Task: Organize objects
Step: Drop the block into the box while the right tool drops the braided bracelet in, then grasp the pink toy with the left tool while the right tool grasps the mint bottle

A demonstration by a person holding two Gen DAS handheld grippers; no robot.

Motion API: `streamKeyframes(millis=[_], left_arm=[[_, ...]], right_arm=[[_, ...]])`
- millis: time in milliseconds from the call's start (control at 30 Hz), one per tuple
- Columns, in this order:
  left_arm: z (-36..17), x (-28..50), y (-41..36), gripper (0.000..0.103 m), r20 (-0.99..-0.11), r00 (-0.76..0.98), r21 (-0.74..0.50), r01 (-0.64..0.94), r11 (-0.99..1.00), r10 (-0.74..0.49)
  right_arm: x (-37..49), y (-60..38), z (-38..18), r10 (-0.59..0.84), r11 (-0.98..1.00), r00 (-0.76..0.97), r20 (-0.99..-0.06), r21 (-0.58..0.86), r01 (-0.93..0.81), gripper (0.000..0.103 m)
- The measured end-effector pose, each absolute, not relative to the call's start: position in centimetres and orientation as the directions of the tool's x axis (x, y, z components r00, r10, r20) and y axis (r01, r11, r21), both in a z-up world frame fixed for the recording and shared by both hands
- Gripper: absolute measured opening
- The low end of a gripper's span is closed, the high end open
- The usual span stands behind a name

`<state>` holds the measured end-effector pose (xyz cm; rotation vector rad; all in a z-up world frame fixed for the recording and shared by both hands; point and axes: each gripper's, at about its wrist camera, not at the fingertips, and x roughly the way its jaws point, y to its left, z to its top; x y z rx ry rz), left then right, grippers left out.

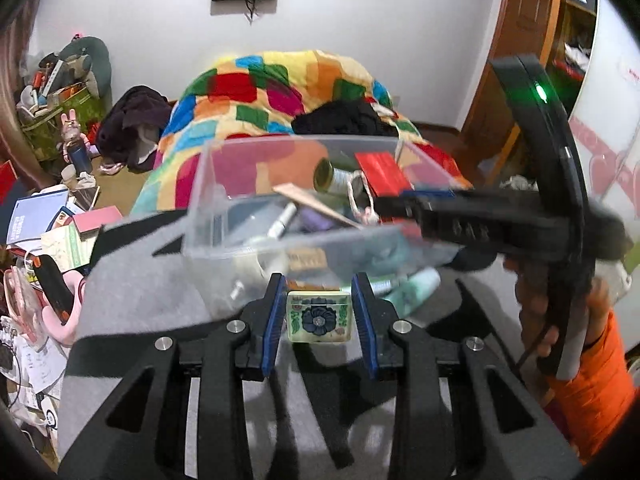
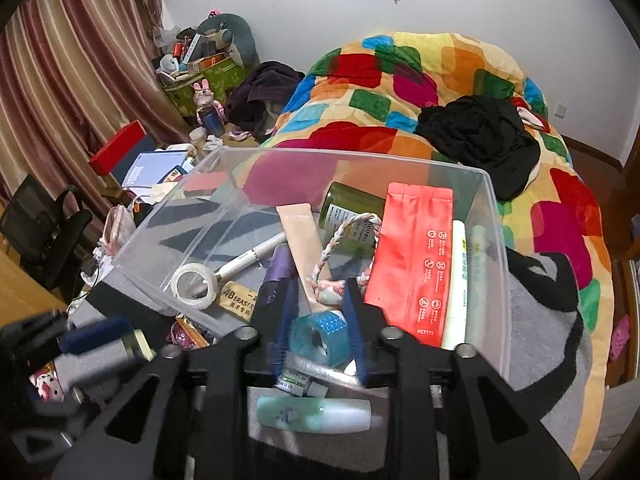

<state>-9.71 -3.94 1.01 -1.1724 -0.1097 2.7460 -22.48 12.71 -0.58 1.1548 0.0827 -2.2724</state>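
Note:
A clear plastic bin (image 1: 224, 216) stands on a grey and black mat, holding a red pouch (image 2: 412, 260), a green bottle (image 2: 348, 208), a beige tube (image 2: 304, 236), a white pen and a tape ring (image 2: 194, 286). My left gripper (image 1: 319, 312) is shut on a pale tile with a blue flower (image 1: 319, 318), just in front of the bin's near wall. My right gripper (image 2: 318, 332) is shut on a roll of blue patterned tape (image 2: 320, 338) over the bin's near edge. The right gripper also shows in the left wrist view (image 1: 420, 208), reaching over the bin's right side.
A mint and white tube (image 2: 314, 416) and a small box lie on the mat (image 1: 132, 296) before the bin. A bed with a colourful blanket (image 2: 400, 92) is behind. Books, boxes and clutter (image 1: 44, 232) fill the left side. A black chair (image 2: 36, 232) stands far left.

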Motion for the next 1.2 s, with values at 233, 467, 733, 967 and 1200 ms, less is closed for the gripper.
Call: streamKeyframes(millis=[233, 467, 733, 967, 1200], left_arm=[[3.9, -10.6, -5.2, 0.033, -0.656, -0.740, -0.127, -0.088, -0.988, 0.151], [4.9, -12.7, -5.7, 0.033, -0.640, -0.761, -0.107, -0.056, -0.993, 0.111], [1.9, -15.7, -6.2, 0.033, -0.702, -0.706, -0.116, -0.017, -0.993, 0.094], [0.9, -15.6, -6.0, 0.033, -0.716, -0.690, -0.123, -0.026, -0.992, 0.107], [2.2, -13.8, -6.3, 0.044, -0.689, -0.717, -0.119, -0.031, -0.992, 0.105]], right_arm=[[-20.7, 13.9, 0.9, -0.492, -0.822, -0.491, -0.719, 0.197, 0.535, 0.047], [-18.8, 14.8, 2.2, -0.513, -0.813, -0.515, -0.687, 0.196, 0.549, 0.057], [-17.4, 14.9, 1.5, -0.486, -0.820, -0.521, -0.702, 0.161, 0.549, 0.064], [-16.3, 14.5, 0.8, -0.444, -0.827, -0.537, -0.717, 0.099, 0.553, 0.064], [-15.1, 14.0, 0.6, -0.416, -0.825, -0.556, -0.720, 0.040, 0.564, 0.071]])
